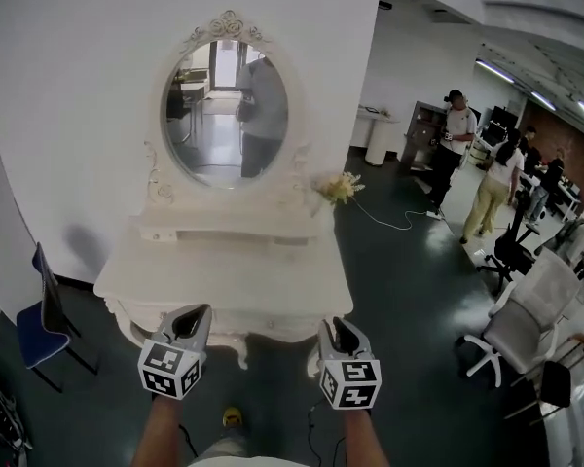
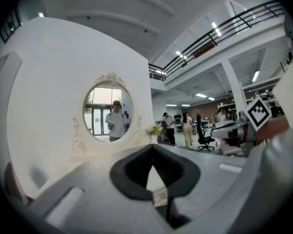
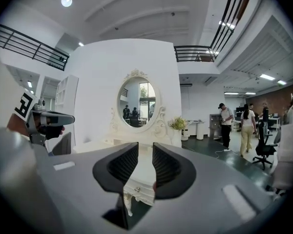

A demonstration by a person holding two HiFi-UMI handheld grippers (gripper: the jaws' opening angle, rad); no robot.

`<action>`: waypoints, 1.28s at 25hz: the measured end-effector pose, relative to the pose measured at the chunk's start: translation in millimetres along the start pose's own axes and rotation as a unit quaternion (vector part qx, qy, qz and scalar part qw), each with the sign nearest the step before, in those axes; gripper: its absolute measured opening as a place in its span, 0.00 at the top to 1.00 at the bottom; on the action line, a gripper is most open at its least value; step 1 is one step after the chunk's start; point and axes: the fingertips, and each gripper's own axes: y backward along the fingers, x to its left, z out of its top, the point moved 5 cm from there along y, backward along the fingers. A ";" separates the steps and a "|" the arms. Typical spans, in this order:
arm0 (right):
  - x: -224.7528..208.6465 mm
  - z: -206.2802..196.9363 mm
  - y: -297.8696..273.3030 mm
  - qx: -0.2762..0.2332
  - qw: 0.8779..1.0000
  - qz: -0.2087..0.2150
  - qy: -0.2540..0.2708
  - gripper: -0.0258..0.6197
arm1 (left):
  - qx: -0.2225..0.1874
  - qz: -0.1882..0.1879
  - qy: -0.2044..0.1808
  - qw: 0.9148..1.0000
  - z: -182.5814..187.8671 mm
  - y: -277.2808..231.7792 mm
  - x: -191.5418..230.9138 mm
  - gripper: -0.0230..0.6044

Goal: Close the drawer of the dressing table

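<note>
The left tongs are seen in their own view pressed together at the tips. The dark pads meet at the far end and part only toward the camera, and nothing is pinched between them. The right tongs are spread by a narrow gap, with nothing held. Through that gap, just beyond and below the tips, the drawer is seen as a white carved front with a small knob. Whether it stands out from the frame cannot be told.

The head view alone shows both tongs side by side at the near edge of the dressing table, the drawer front lying between them. A black-and-white square marker is carried on each cube. Nothing else that could be read is shown.

Beyond the tongs, the oval mirror is set upright at the back of the table. In the left gripper view a person in a pale shirt is reflected in it. A small spray of flowers is placed ahead of the right tongs, beside the mirror. A blue chair stands out to the left of the left tongs. Well off to the right of the right tongs, standing people and a white office chair are seen.
</note>
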 end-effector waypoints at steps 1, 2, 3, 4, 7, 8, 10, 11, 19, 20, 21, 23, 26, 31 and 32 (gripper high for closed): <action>-2.2 4.7 -16.1 0.000 1.000 -0.004 0.000 0.84 | -0.002 -0.004 0.000 1.000 2.9 -15.9 12.5 0.97; -4.9 9.3 -32.4 0.000 1.000 -0.009 0.001 0.84 | -0.003 -0.008 -0.001 1.000 6.0 -32.3 24.8 0.97; -7.9 13.8 -48.7 0.000 1.000 -0.015 0.000 0.84 | -0.004 -0.014 -0.002 1.000 9.0 -48.3 36.9 0.97; -10.9 18.0 -64.9 0.001 1.000 -0.022 -0.001 0.84 | -0.005 -0.021 -0.003 1.000 11.8 -63.8 48.7 0.97; -19.4 30.7 -109.9 0.000 0.999 -0.041 -0.008 0.84 | -0.003 -0.040 -0.009 0.999 17.5 -107.2 81.8 0.97; -21.6 34.7 -124.3 -0.002 0.999 -0.046 -0.009 0.84 | -0.001 -0.045 -0.010 0.999 18.4 -120.8 92.4 0.97; -24.7 39.9 -152.8 -0.001 0.998 -0.054 -0.011 0.84 | 0.001 -0.052 -0.010 0.999 19.2 -146.6 113.2 0.97; -26.0 41.3 -166.5 0.000 0.998 -0.057 -0.012 0.84 | 0.001 -0.056 -0.010 0.998 19.3 -159.1 122.9 0.97; -39.0 46.9 -251.0 0.007 0.996 -0.083 -0.029 0.84 | 0.005 -0.093 -0.009 0.996 14.1 -241.1 172.8 0.97; -40.2 45.5 -257.6 0.009 0.996 -0.084 -0.032 0.84 | 0.007 -0.097 -0.008 0.995 11.9 -247.8 175.7 0.97; -41.2 43.9 -263.7 0.012 0.996 -0.085 -0.033 0.84 | 0.010 -0.100 -0.007 0.995 9.6 -253.9 178.3 0.97; -43.2 41.1 -275.8 0.019 0.996 -0.086 -0.032 0.84 | 0.014 -0.104 -0.004 0.994 5.2 -265.4 183.4 0.97; -48.6 37.6 -292.7 0.030 0.995 -0.089 -0.032 0.84 | 0.019 -0.111 0.001 0.994 -1.6 -282.1 189.8 0.97; -62.5 28.8 -320.4 0.049 0.995 -0.085 -0.036 0.84 | 0.036 -0.112 0.015 0.993 -16.5 -311.5 197.8 0.97; -66.9 26.6 -327.1 0.053 0.994 -0.083 -0.036 0.84 | 0.039 -0.111 0.017 0.993 -19.4 -319.1 198.8 0.97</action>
